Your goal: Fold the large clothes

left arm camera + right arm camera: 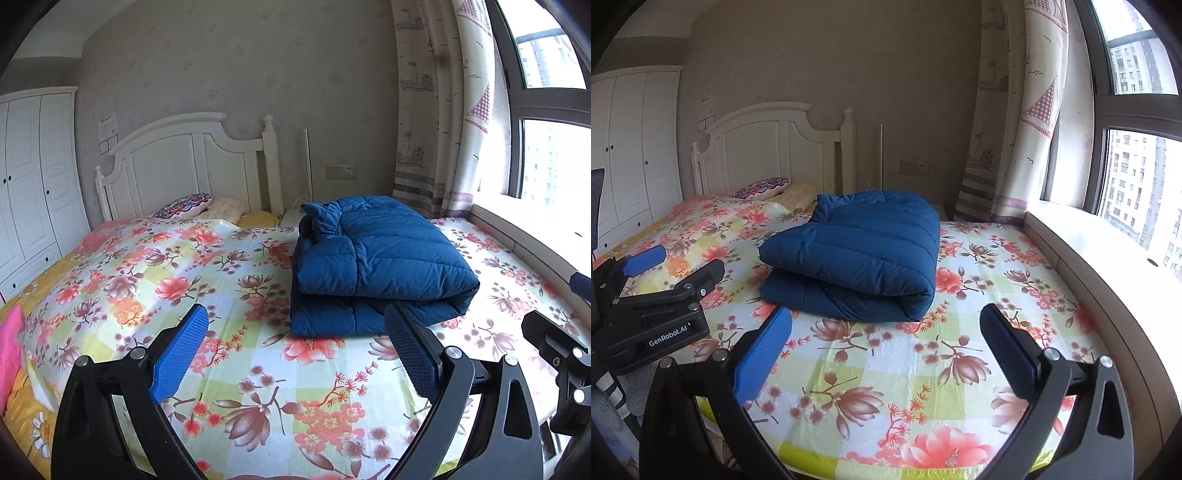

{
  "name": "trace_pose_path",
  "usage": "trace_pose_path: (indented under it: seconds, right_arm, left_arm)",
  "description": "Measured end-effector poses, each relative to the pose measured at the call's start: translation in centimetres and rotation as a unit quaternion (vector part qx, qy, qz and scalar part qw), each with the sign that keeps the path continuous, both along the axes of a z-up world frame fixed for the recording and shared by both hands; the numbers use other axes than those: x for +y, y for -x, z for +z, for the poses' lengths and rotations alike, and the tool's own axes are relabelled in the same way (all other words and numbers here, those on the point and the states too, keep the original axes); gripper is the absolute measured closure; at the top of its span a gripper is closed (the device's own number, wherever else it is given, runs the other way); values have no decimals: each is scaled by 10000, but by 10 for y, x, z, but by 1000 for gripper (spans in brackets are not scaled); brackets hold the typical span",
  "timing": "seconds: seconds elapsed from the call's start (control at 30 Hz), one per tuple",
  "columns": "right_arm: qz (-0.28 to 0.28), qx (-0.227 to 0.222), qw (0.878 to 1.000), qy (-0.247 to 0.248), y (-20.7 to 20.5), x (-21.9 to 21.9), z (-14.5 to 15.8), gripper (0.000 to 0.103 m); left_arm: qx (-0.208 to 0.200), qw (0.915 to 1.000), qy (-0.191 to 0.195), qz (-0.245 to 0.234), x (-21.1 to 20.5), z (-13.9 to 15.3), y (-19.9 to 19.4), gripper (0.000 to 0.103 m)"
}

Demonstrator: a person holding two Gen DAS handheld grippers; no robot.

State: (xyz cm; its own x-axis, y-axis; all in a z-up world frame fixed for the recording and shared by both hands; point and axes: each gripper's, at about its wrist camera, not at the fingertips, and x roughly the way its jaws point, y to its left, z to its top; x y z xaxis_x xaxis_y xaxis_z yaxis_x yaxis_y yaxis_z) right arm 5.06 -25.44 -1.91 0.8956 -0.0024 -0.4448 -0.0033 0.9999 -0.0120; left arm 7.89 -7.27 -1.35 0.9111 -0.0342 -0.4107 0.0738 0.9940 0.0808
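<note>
Left tool: in its own wrist view the two blue-padded fingers stand wide apart and grip nothing; they hang above the near part of the bed. The right wrist view also shows it at the left edge, with lettering on its black body.
Right tool: fingers spread wide, nothing between them, hovering over the near edge of the bed; part of its black body shows at the right edge of the left wrist view.
Floral sheet: covers the bed under both tools, printed with pink and brown flowers on pale green and white checks, lying fairly smooth.
Blue jacket: a quilted, puffy garment folded into a thick bundle, lying on the sheet beyond the fingertips of both tools, apart from them, toward the window side of the bed; the rounded fold faces the window and a collar or flap sticks up at the far end.
Pillows: a patterned one and a pale one at the head of the bed.
Headboard: white, panelled, against the wall.
Wardrobe: white doors, far left.
Curtain: printed, hanging beside the window on the right.
</note>
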Motion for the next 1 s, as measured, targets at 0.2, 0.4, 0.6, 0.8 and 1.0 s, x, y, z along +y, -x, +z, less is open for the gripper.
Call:
trace_pose_path:
  seconds: [0.2, 0.4, 0.6, 0.8, 1.0]
  right_arm:
    - [-2, -34, 10000, 4, 1, 2, 1, 2]
    - [-15, -71, 10000, -13, 2, 1, 3, 2]
    - [19, -116, 9999, 0, 4, 1, 6, 2]
    - [76, -168, 9998, 19, 7, 2, 10, 2]
    - [98, -198, 9998, 15, 9, 2, 12, 2]
  left_arm:
    - [-65, 10000, -23, 8, 0, 2, 4, 11]
    - [-55, 10000, -36, -2, -1, 1, 5, 11]
    - [-47, 10000, 4, 12, 0, 1, 6, 11]
    - [-82, 10000, 35, 11, 2, 4, 8, 11]
    - [-129, 9999, 44, 6, 3, 8, 11, 11]
